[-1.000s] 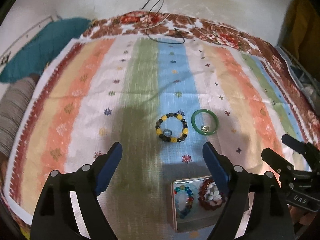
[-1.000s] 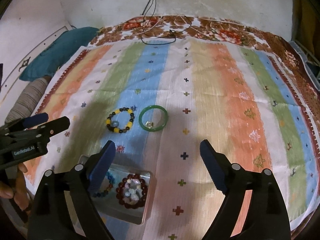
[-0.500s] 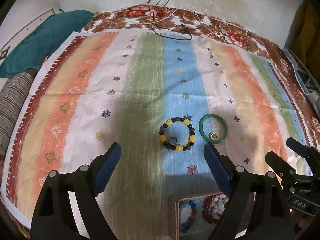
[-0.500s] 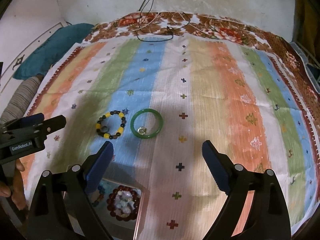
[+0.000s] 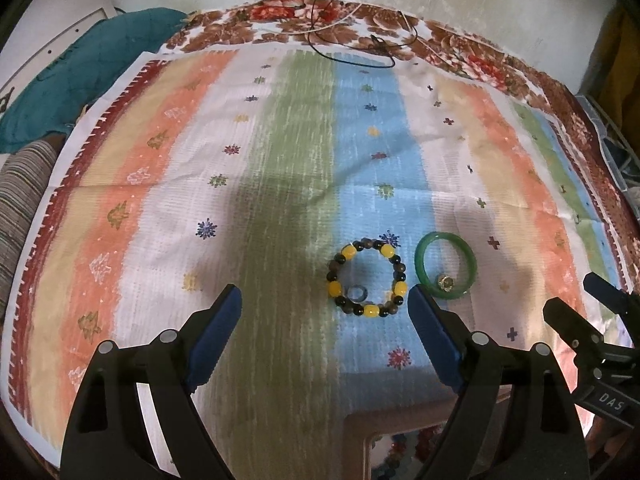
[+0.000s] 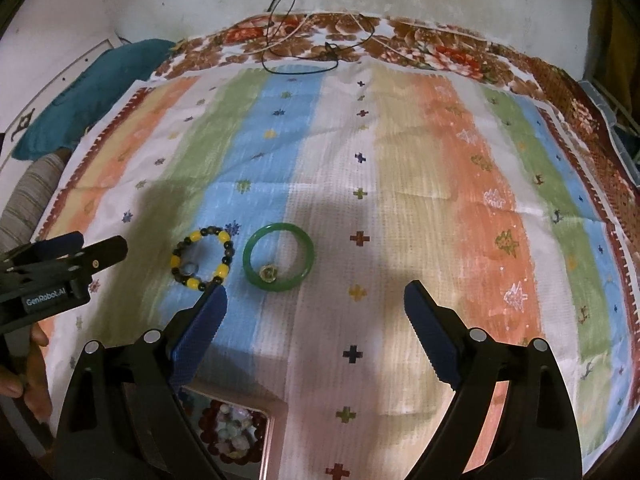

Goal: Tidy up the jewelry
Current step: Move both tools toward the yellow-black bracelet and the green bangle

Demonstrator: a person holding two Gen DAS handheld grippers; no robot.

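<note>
Striped woven cloth [image 5: 280,184]: round beaded bracelet [image 5: 368,278] at lower centre, smooth green bangle [image 5: 445,265] just right. Left tongs [image 5: 324,300] and right tongs [image 6: 312,300] both spread, empty. Tray [image 6: 272,432] bottom left.

left hand-held gripper [image 5: 324,308] | black frame, blue pads, silver screws (label "GenRobot.AI") | bare fingers [image 6: 34,380]

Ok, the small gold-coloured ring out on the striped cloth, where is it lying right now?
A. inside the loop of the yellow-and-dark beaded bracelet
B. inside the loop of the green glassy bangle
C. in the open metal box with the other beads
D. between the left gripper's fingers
B: the small gold-coloured ring lies within the green glassy bangle, against its near edge; the yellow-and-dark beaded bracelet beside it encircles a separate greyish ring.
</note>
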